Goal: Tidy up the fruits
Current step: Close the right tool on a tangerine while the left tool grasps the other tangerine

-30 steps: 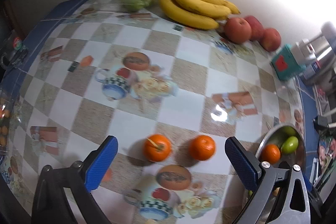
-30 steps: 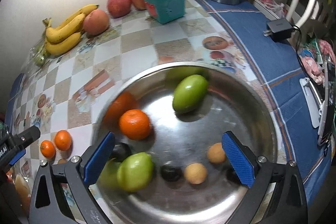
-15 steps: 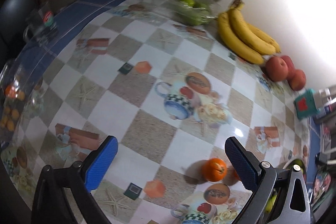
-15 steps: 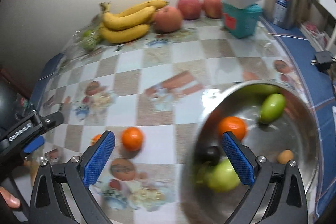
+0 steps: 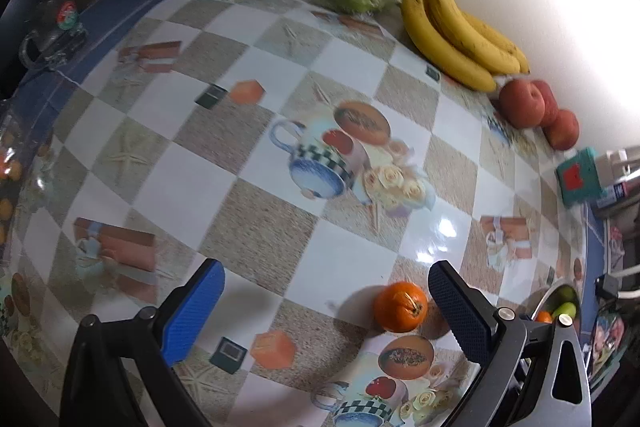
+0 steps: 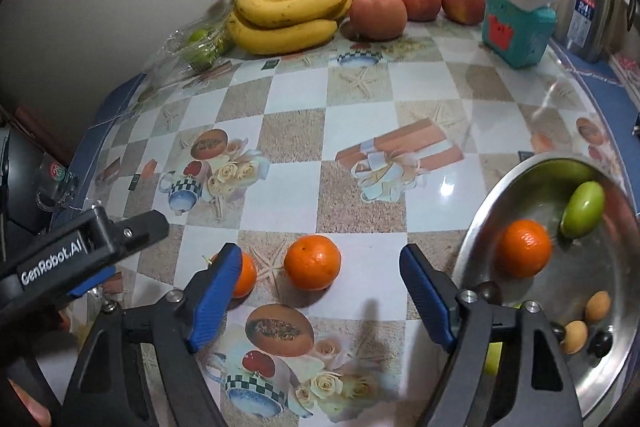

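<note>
Our right tool (image 6: 316,291) hangs over the counter (image 6: 360,131), its jaws just narrowed yet clear of the orange (image 6: 312,261) between them; a second orange (image 6: 245,274) sits behind its left finger. Our left tool (image 5: 326,311) is spread, touching nothing. Near the counter's right edge, the bowl (image 6: 520,179) holds another orange (image 6: 524,247).

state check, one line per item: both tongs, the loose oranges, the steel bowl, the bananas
right tongs: open, jaws just been closing, nearer orange between them, no contact
left tongs: open, nothing gripped
nearer orange: on the tablecloth, free
far orange: on the tablecloth, partly behind a blue pad
steel bowl: holds fruit
bananas: bunched by the wall
</note>
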{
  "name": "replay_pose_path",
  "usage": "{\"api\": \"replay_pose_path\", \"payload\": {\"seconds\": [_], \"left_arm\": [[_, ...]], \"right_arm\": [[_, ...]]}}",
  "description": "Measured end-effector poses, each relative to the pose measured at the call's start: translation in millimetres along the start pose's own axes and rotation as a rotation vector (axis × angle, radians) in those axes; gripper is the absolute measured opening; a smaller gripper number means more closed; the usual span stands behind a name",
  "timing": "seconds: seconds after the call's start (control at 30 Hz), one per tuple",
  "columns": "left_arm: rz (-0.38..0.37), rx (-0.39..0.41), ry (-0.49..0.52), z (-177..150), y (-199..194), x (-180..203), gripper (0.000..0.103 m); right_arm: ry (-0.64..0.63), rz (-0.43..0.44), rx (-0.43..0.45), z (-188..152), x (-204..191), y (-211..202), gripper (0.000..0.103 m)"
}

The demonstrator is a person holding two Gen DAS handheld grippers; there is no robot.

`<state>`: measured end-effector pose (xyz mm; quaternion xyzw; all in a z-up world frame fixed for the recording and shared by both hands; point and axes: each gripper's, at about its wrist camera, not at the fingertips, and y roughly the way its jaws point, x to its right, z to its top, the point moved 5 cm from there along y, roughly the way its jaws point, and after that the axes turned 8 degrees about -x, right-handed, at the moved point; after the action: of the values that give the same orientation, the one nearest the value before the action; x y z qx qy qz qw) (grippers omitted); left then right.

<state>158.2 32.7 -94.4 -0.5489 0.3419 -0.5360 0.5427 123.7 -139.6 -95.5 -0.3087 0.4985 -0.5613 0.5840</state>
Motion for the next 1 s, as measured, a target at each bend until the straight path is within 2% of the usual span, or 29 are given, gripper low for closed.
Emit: {"api": "replay_pose_path", "payload": {"seconds": [0.03, 0.17, 0.43, 0.57, 0.73, 1.0], "left_arm": [[-0.001, -0.007, 0.005, -0.6, 2.6, 1.9, 0.103], [-0.006, -0.035, 0.013, -3.7, 13.1, 6.2, 0.103], [-0.028, -0.074, 0.009, -6.3, 26.9, 10.9, 0.103], [-0.039, -0.078, 0.001, -6.7, 29.7, 11.6, 0.103], [-0.048, -0.076, 0.0, -7.1, 29.4, 12.4, 0.103], [-0.073, -0.094, 0.009, -8.3, 32.7, 17.8, 0.103]], "right_arm": [[0.003, -0.001, -0.004, 0.0, 0.1, 2.9, 0.072], [0.017, 0.004, -0.026, -1.6, 0.7, 14.0, 0.07], [0.036, -0.001, -0.048, -2.3, 1.1, 27.2, 0.053], [0.036, -0.003, -0.046, -1.2, -0.9, 28.6, 0.051], [0.06, 0.024, -0.049, -0.2, -3.7, 30.6, 0.038], [0.081, 0.003, -0.069, -3.7, 3.3, 22.7, 0.037]]}}
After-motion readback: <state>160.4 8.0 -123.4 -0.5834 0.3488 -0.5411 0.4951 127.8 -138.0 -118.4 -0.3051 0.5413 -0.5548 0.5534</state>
